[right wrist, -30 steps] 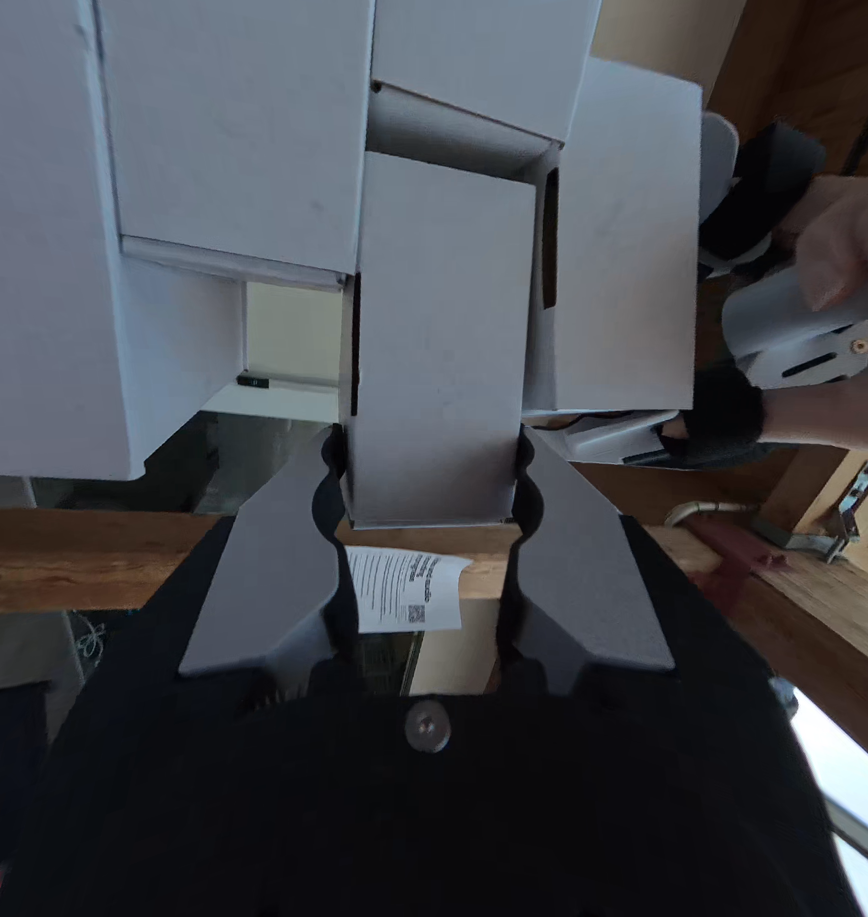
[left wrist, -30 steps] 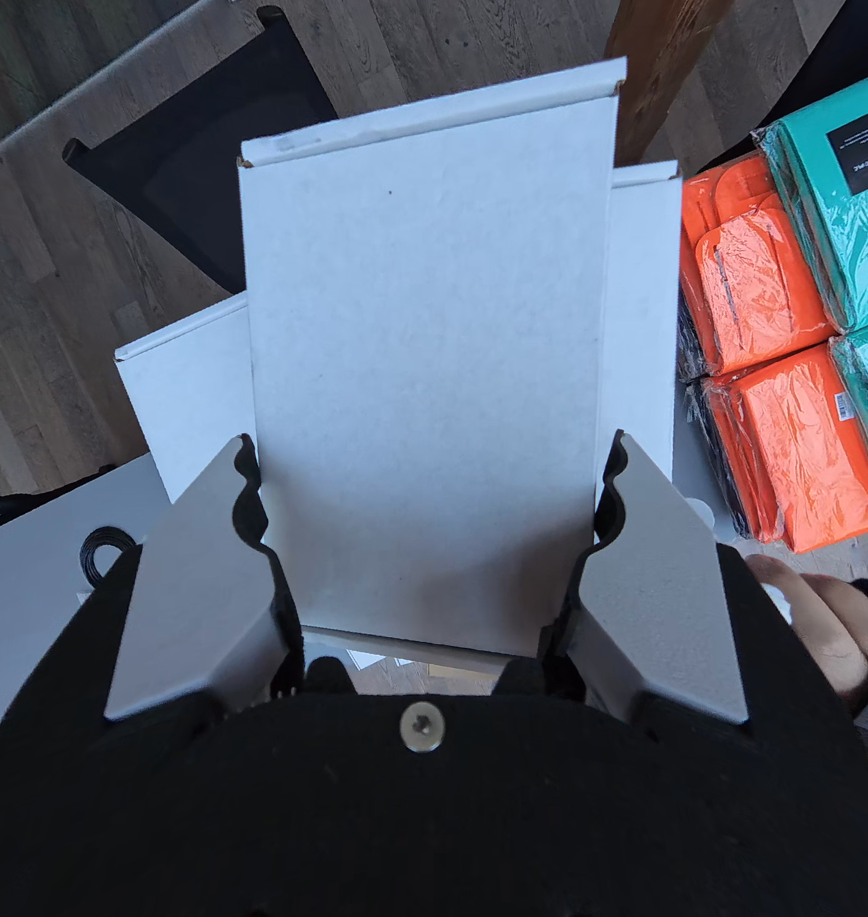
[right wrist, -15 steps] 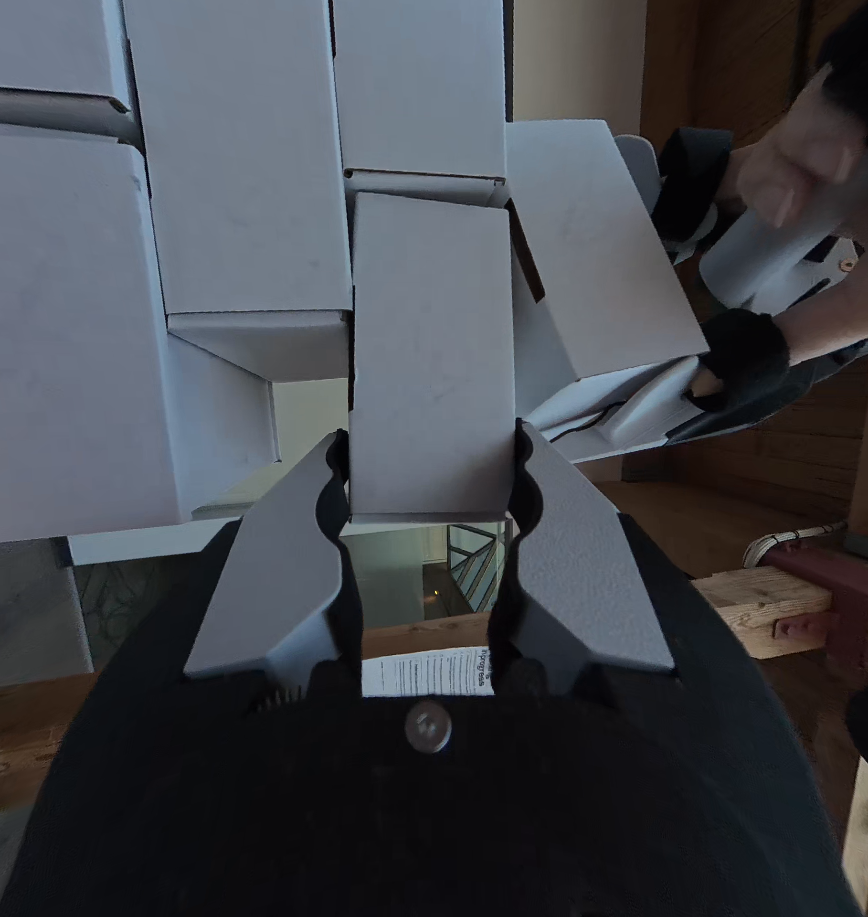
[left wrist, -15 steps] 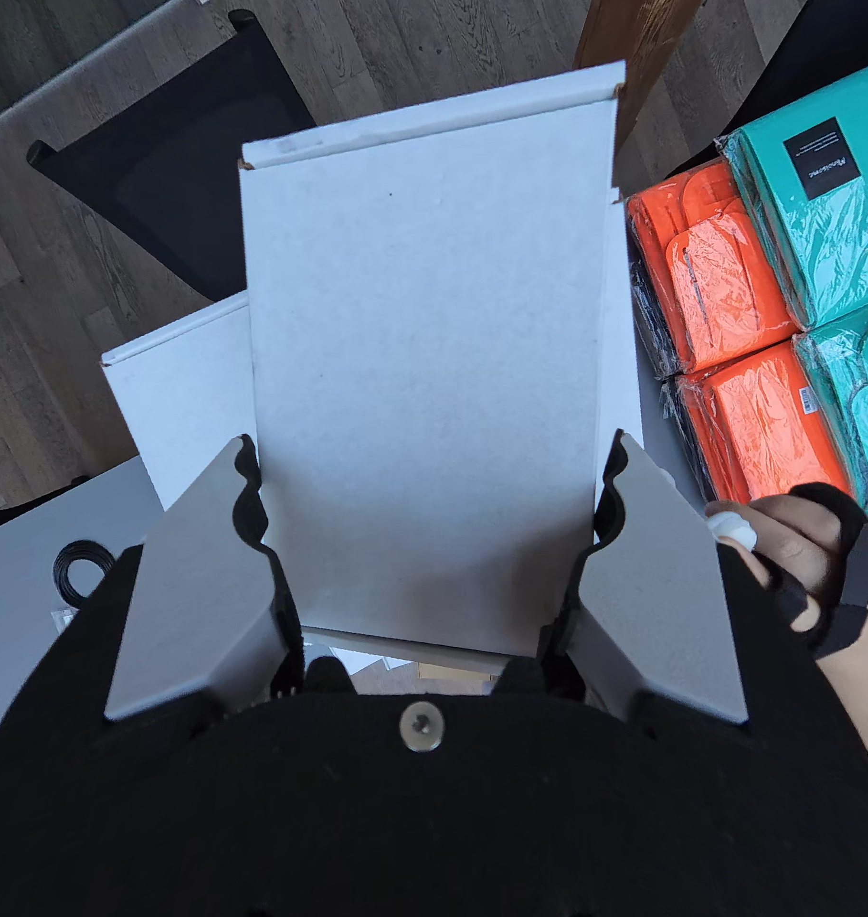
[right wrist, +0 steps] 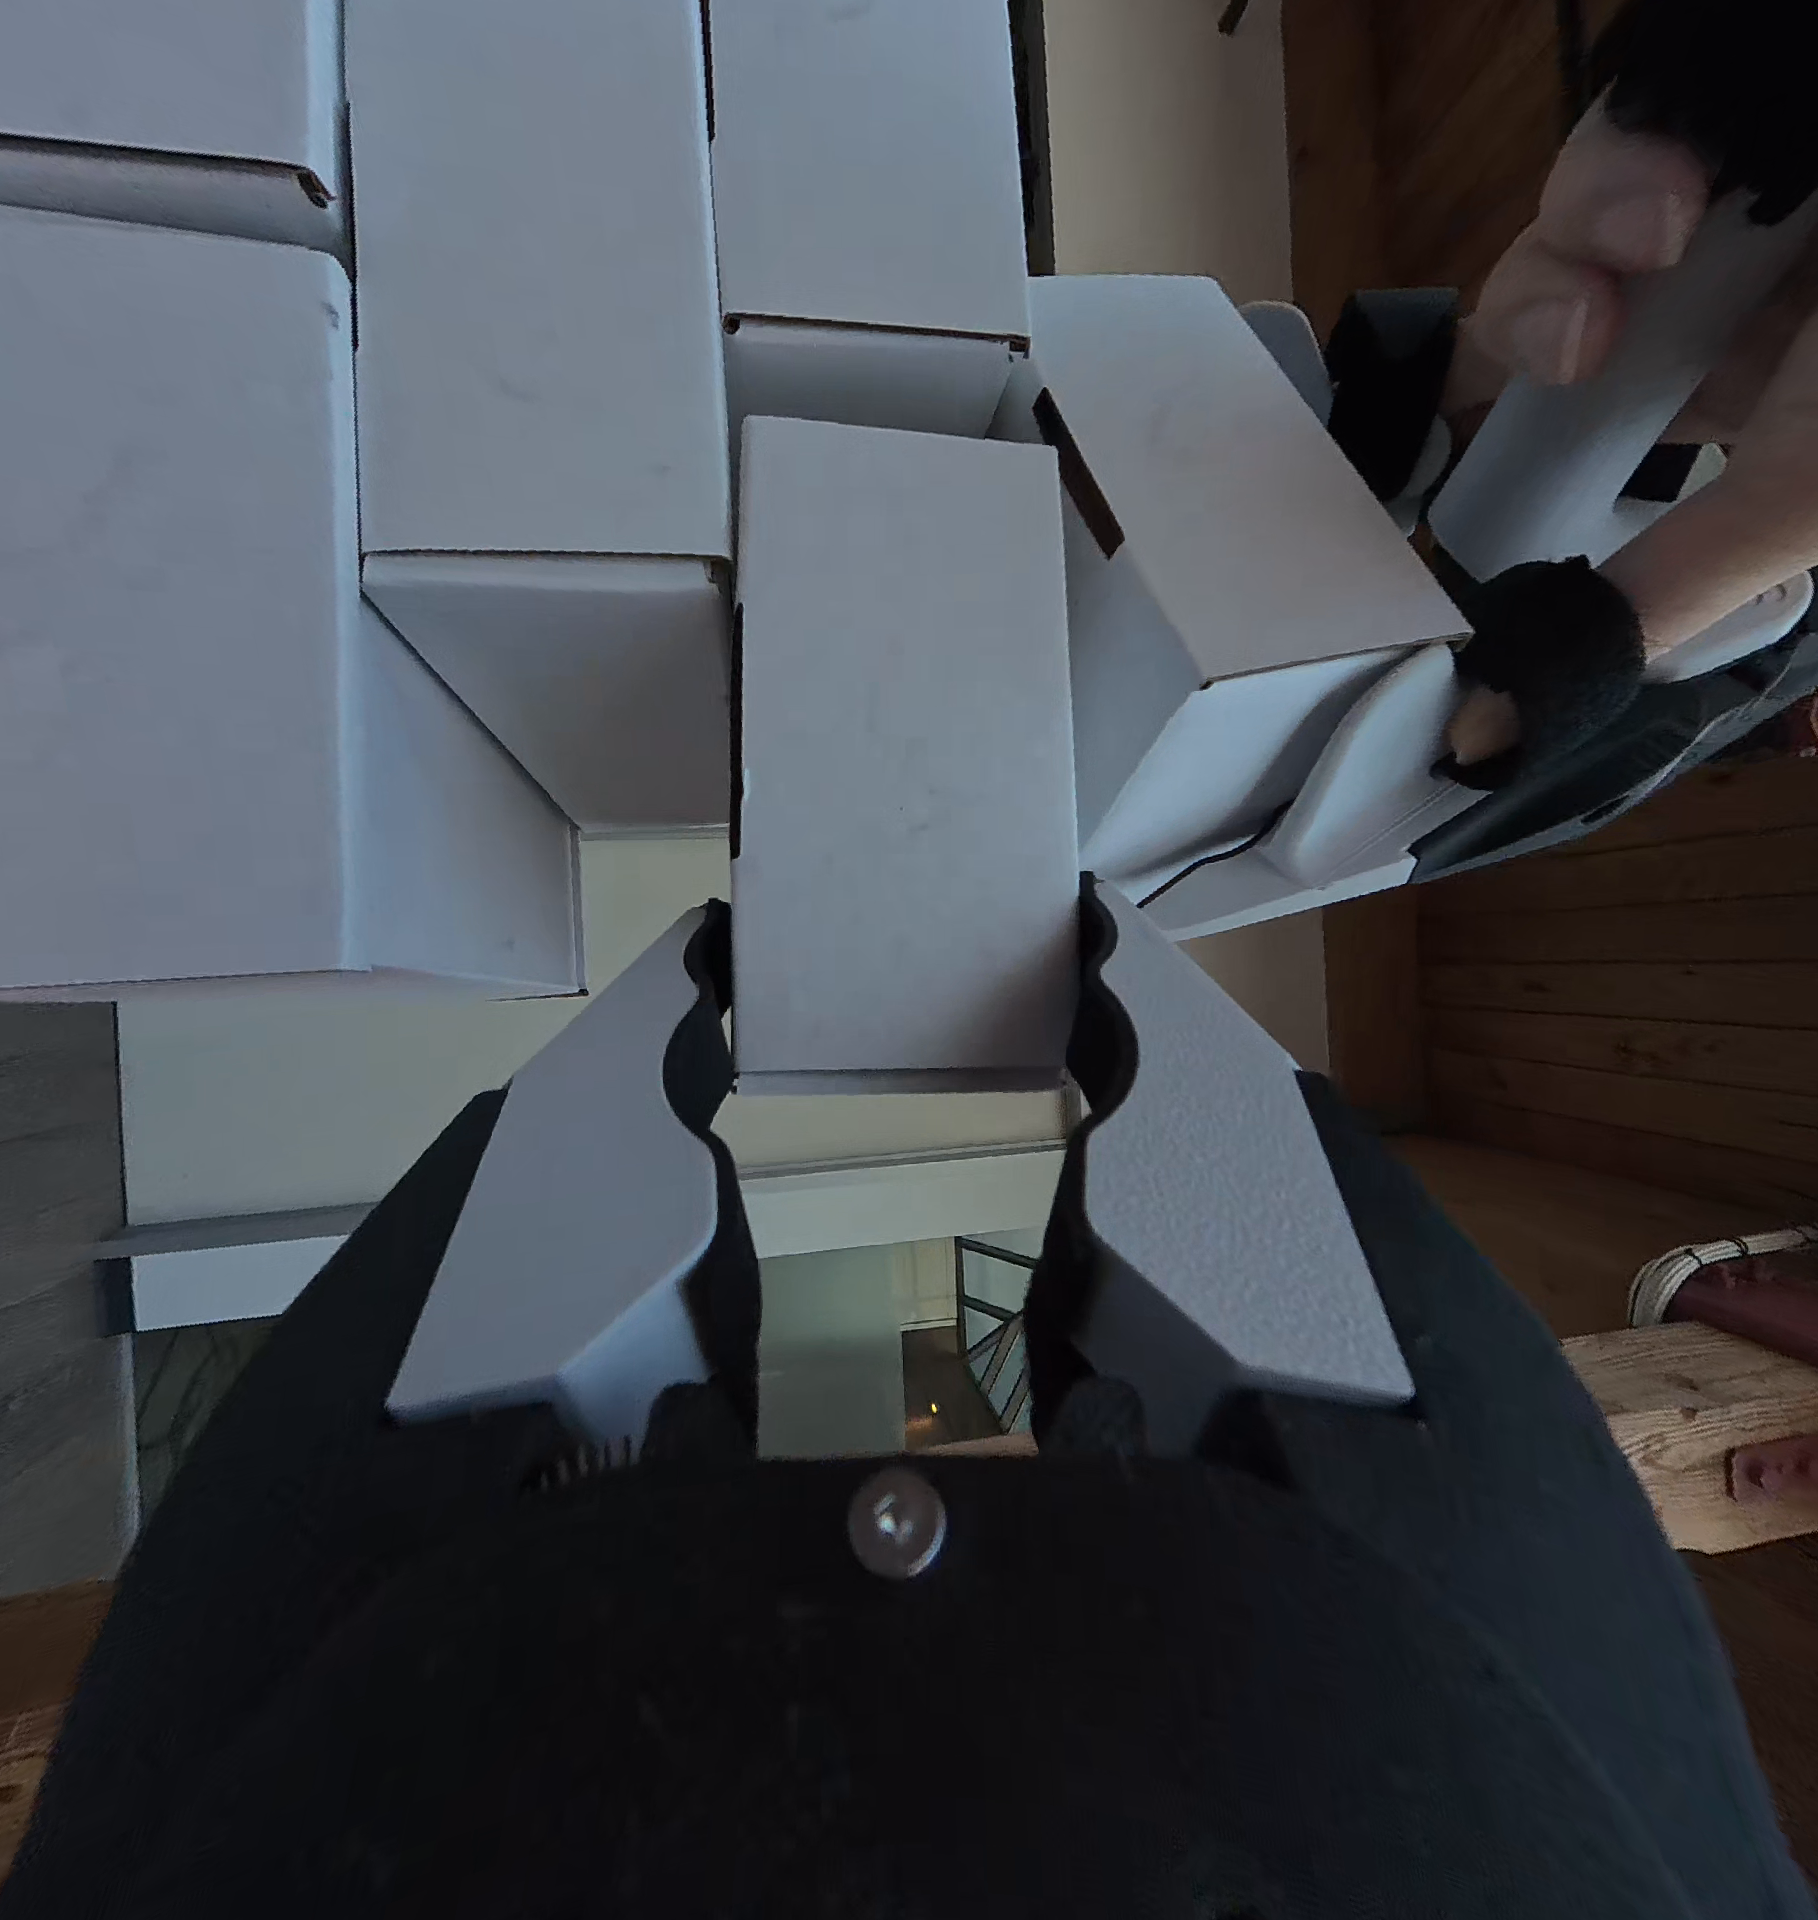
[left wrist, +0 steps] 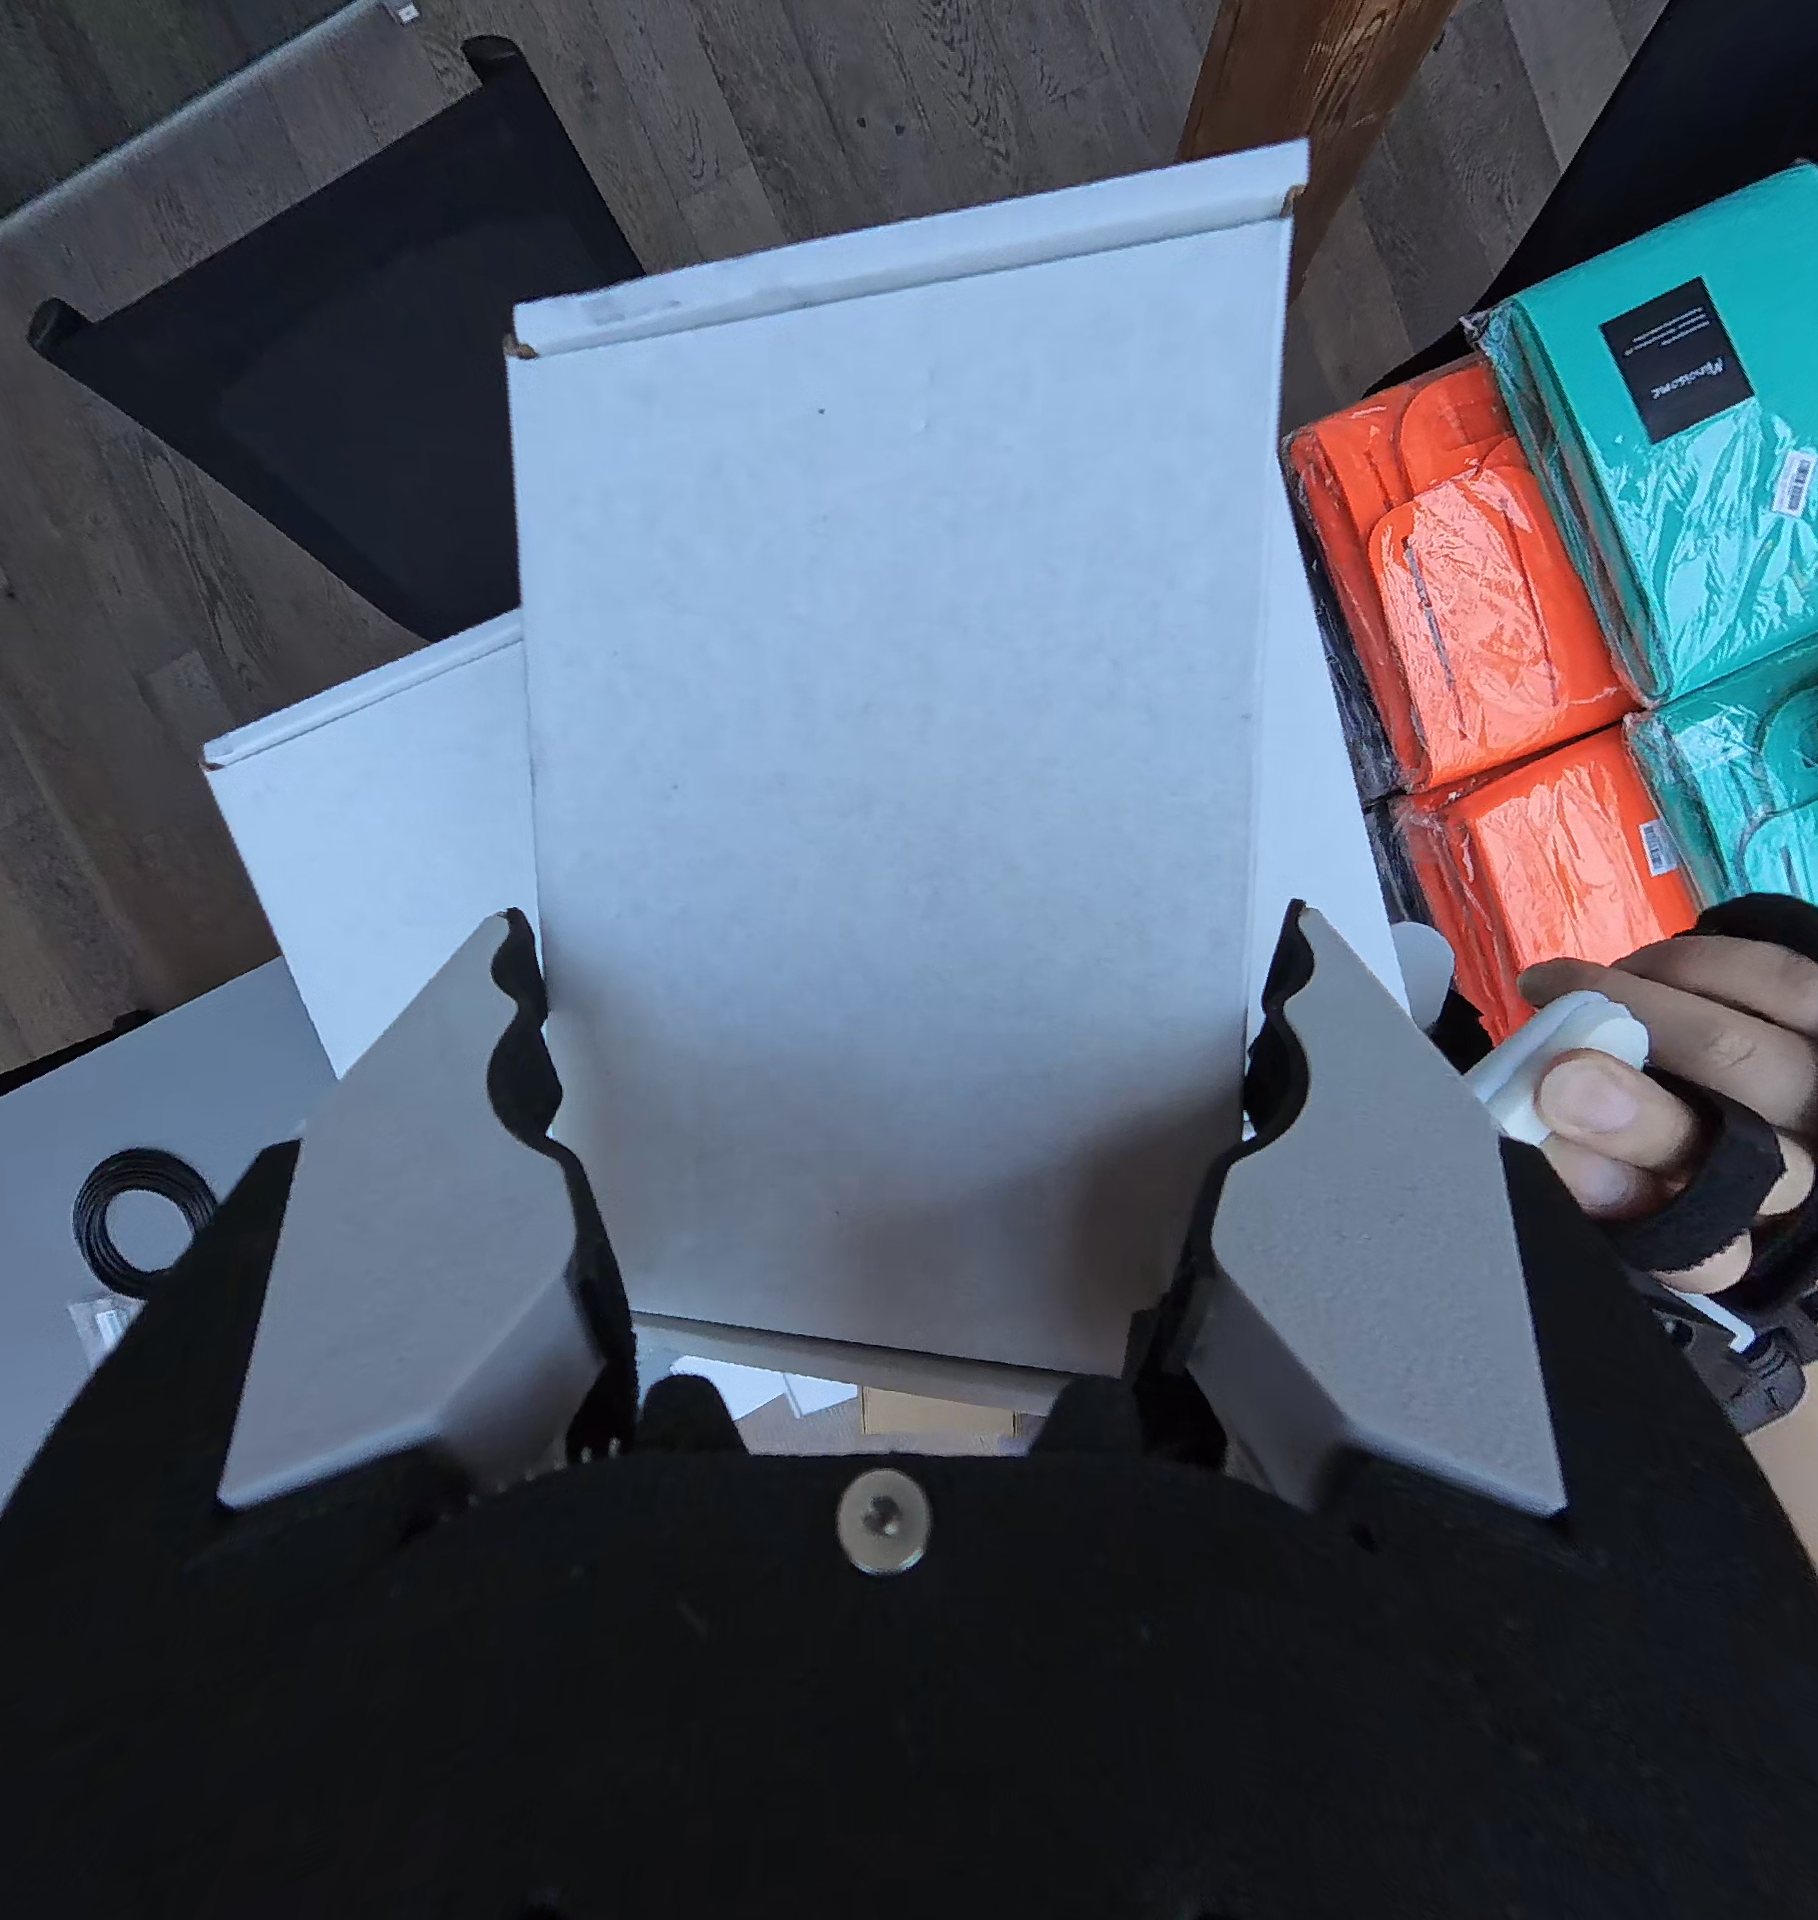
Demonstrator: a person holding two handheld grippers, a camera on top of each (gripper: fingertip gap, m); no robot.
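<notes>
My left gripper (left wrist: 900,971) is shut on a white cardboard box (left wrist: 889,727), gripping its two long sides and holding it above a table. A second white box (left wrist: 365,821) lies behind and below it. My right gripper (right wrist: 897,951) is shut on the narrow side of another white cardboard box (right wrist: 900,727). In the right wrist view the left gripper (right wrist: 1404,717) shows at the upper right, held by a hand (right wrist: 1591,260), with its own white box (right wrist: 1237,488) tilted beside mine.
Orange packets (left wrist: 1476,623) and teal packets (left wrist: 1694,468) in plastic wrap lie at the right. A gloved hand (left wrist: 1694,1091) shows by them. A black chair (left wrist: 344,343) stands on the wood floor. Several stacked white boxes (right wrist: 531,312) fill the right wrist view.
The left gripper with its box has shifted; the packets slid left and back right in view, and the gloved hand rose into view. The right gripper has swung, and the stacked boxes now look nearer.
</notes>
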